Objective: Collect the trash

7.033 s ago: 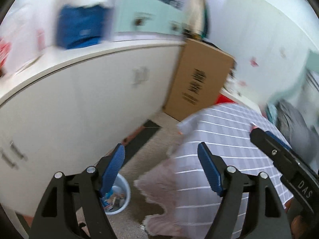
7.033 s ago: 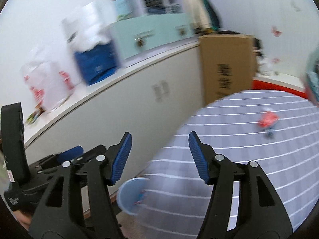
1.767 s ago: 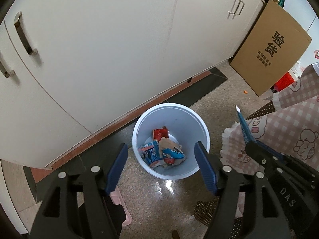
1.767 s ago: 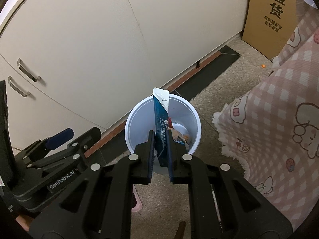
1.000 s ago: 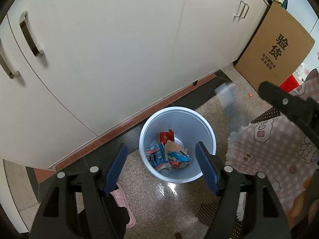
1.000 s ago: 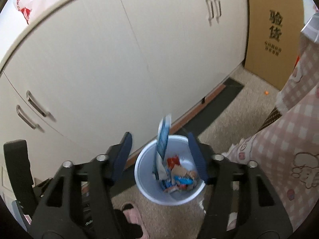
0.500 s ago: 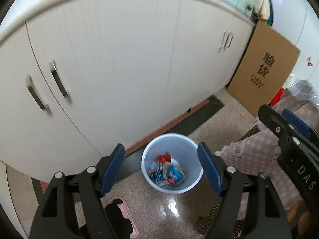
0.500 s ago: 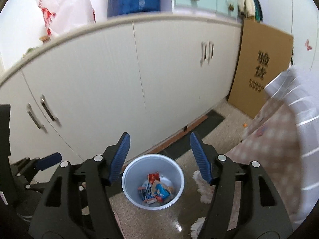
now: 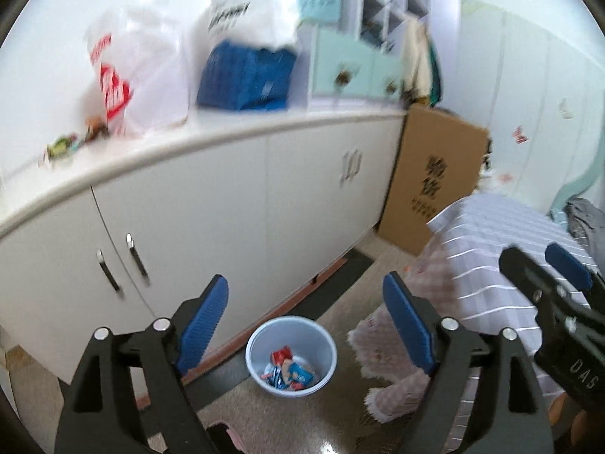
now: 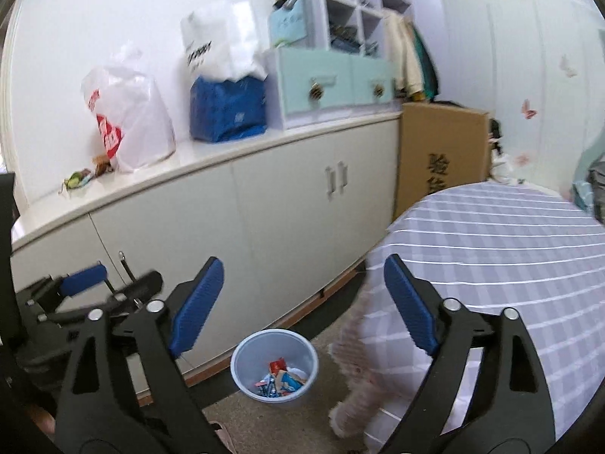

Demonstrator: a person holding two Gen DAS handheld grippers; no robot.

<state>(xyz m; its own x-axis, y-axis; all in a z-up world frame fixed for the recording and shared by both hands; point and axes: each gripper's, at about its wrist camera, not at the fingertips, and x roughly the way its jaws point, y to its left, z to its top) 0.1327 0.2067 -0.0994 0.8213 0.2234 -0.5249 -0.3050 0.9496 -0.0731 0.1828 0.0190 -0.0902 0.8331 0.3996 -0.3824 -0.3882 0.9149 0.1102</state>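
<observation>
A pale blue bin (image 9: 291, 352) (image 10: 275, 363) stands on the floor by the white cabinets, with several snack wrappers (image 9: 289, 372) (image 10: 281, 378) lying in its bottom. My left gripper (image 9: 305, 321) hangs high above it, its jaws opening with nothing between them. My right gripper (image 10: 302, 304) is raised too, jaws opening and empty, beside the striped tablecloth (image 10: 503, 249). The right gripper also shows at the right edge of the left wrist view, over the table.
White cabinets (image 10: 272, 227) run along the wall, with plastic bags (image 10: 128, 121) and a mint drawer unit (image 10: 332, 87) on top. A cardboard box (image 10: 442, 151) leans at their end. A small wrapper (image 10: 77, 179) lies on the counter. A pink slipper (image 9: 234, 439) is on the floor.
The right gripper let go of the blue packet, which fell into the bin. Both grippers then rose and tilted up, so the bin shrank and the countertop and table came into view.
</observation>
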